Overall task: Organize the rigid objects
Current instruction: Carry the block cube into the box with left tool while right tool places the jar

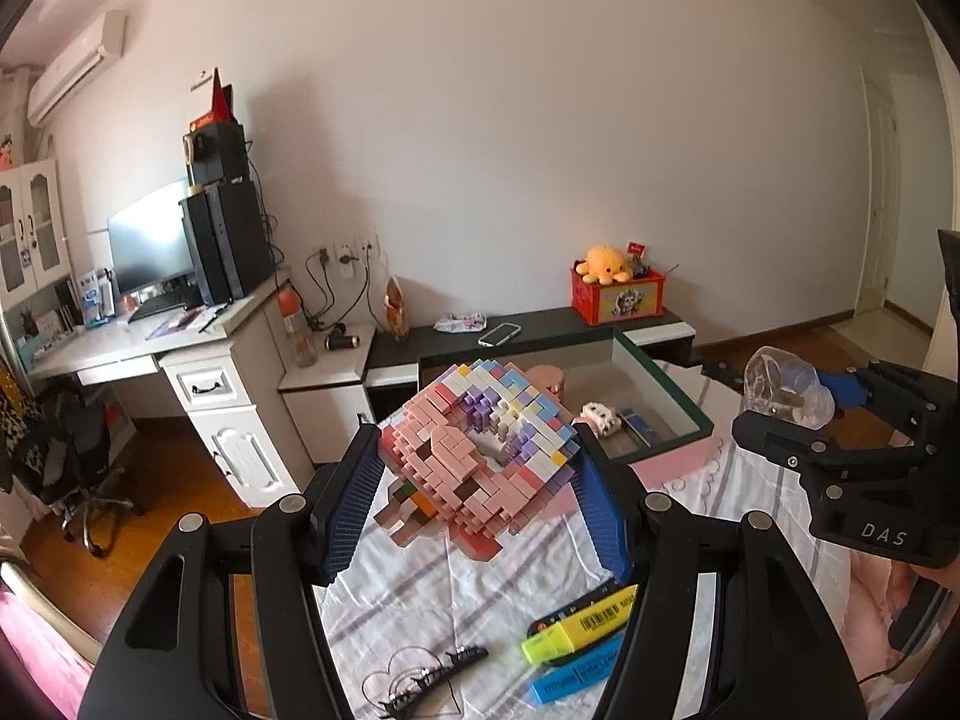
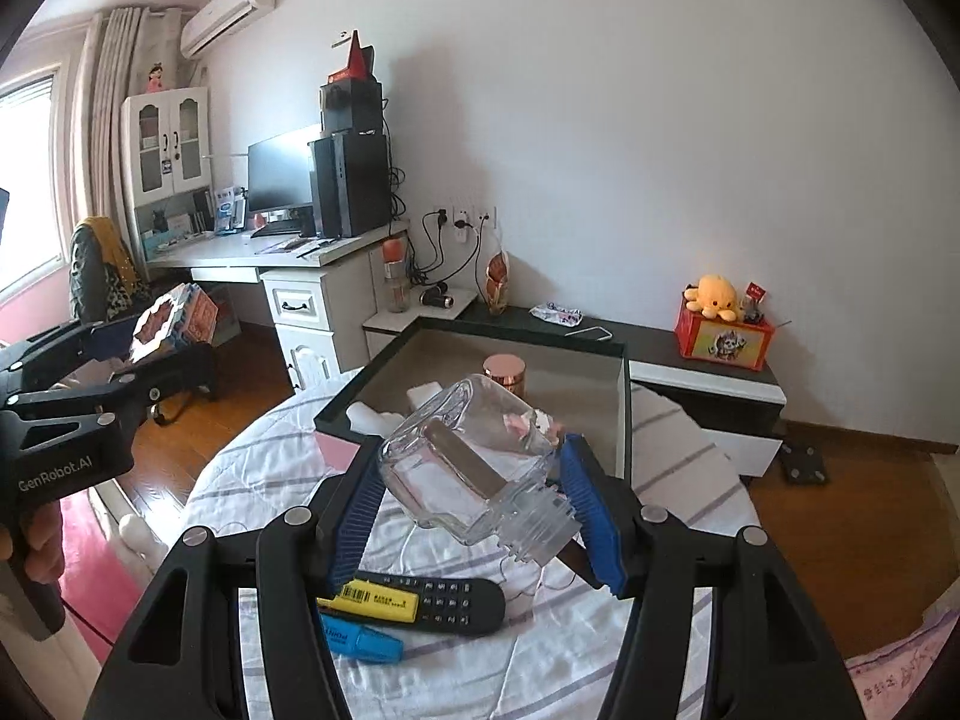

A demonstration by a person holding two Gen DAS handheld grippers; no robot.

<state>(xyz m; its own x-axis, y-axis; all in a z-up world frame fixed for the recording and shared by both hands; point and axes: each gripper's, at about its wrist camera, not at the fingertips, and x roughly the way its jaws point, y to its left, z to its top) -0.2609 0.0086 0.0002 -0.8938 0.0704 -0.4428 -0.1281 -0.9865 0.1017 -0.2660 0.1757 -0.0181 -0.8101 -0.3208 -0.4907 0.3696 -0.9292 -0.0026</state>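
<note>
Both grippers carry objects above the striped bedsheet.

The pink pastel brick-built block model (image 1: pixel 480 450) sits clamped in the left gripper (image 1: pixel 477 510); the clear glass jar (image 2: pixel 474 468) is pinched by the right gripper (image 2: pixel 474 516), the open grey green-rimmed box (image 2: pixel 621 414) just ahead.

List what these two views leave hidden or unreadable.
- Box contents: right wrist view, glass jar covers them.
- Remote: left wrist view, right tongs finger hides most of it.
- Blue highlighter print: too small.
- Block model underside: left wrist view, faces away.
</note>
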